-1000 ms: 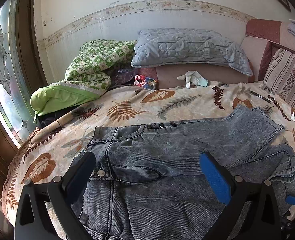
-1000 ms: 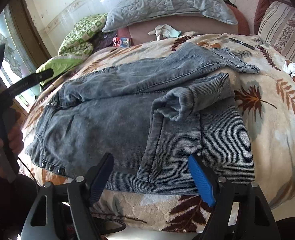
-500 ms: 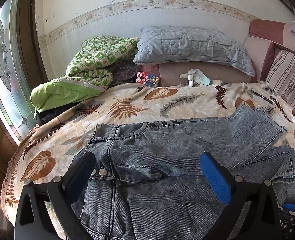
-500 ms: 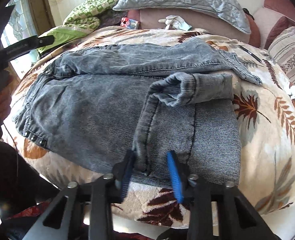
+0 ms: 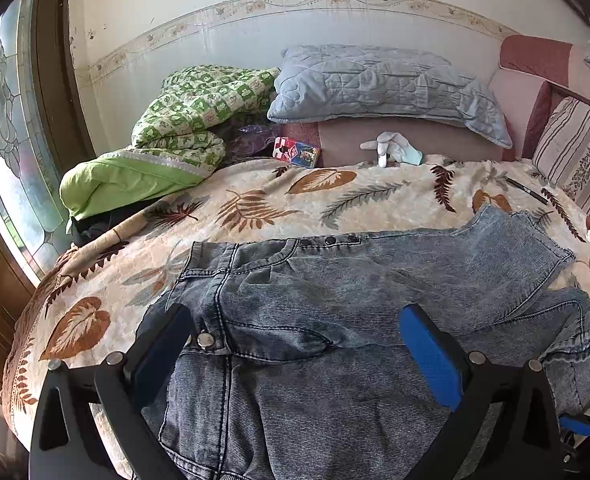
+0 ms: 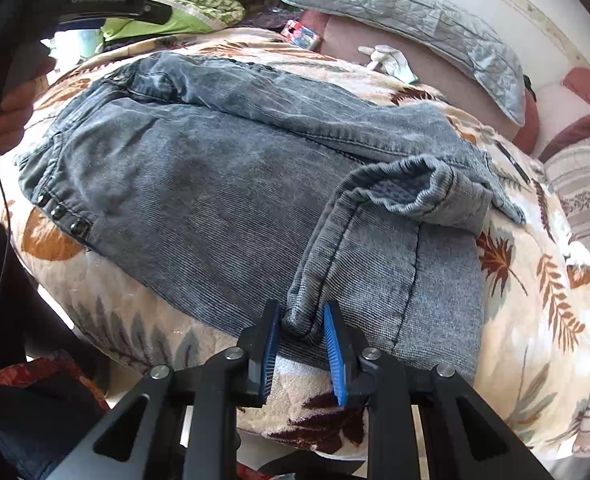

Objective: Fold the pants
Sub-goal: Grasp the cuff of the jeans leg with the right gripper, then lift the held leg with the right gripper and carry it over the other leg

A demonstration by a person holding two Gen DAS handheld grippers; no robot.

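Note:
Grey washed denim pants (image 5: 335,300) lie across a leaf-patterned bedspread (image 5: 275,196), waistband to the left, legs doubled back at the right. My left gripper (image 5: 295,344) is open and empty, hovering over the waist and pocket area. In the right wrist view the pants (image 6: 215,184) fill the middle, with one leg cuff rolled over (image 6: 415,188). My right gripper (image 6: 301,340) is shut on the folded leg edge of the pants at the near edge of the bed. The left gripper's handle (image 6: 103,0) shows at the upper left of that view.
A grey pillow (image 5: 383,84), a green checked quilt (image 5: 191,120), a small colourful box (image 5: 297,152) and a white glove (image 5: 391,148) lie at the back of the bed. A striped cushion (image 5: 575,156) stands at the right. A stained-glass window (image 5: 3,140) is at the left.
My right gripper moved down to the near leg edge and closed on it. My left gripper stayed open and drifted slightly back over the waist.

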